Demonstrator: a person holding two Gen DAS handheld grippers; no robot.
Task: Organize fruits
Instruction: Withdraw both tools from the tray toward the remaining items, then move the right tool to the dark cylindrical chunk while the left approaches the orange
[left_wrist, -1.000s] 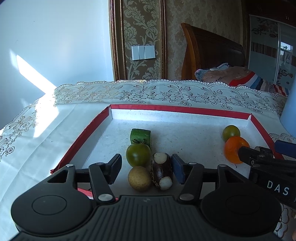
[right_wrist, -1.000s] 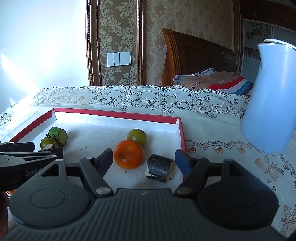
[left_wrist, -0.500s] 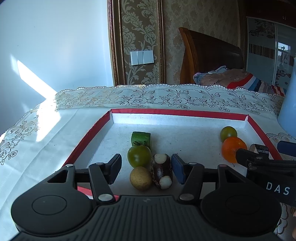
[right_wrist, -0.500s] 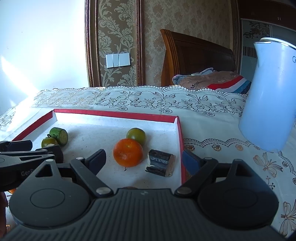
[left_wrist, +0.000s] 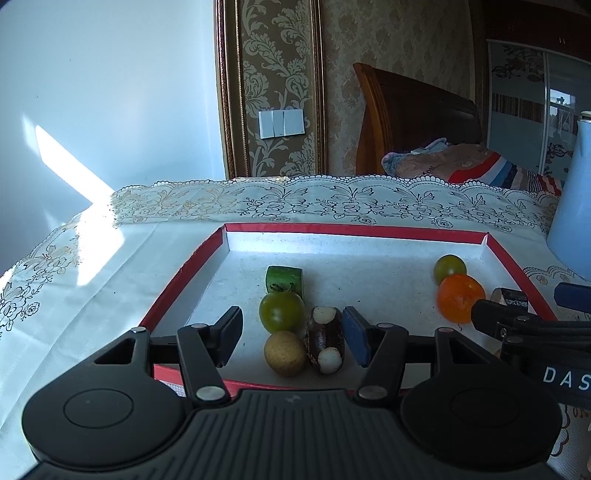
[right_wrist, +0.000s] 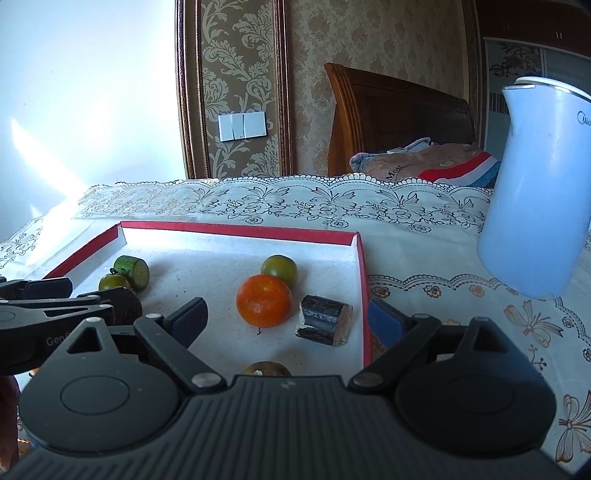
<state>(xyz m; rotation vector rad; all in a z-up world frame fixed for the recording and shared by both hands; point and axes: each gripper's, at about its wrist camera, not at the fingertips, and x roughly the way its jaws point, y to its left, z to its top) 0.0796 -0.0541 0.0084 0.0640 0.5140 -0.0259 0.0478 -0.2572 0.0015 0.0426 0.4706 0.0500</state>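
Fruits sit in shallow red-rimmed white tray (left_wrist: 369, 229). Left tool (left_wrist: 291, 338) wide, straddling green tomato (left_wrist: 281, 311). Right tool (right_wrist: 288, 317) wide around round orange tangerine (right_wrist: 263, 300).

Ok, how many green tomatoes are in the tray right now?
2. One green tomato sits left-centre, beside the cucumber piece; the other green tomato sits behind the orange near the right wall. None seems hidden.
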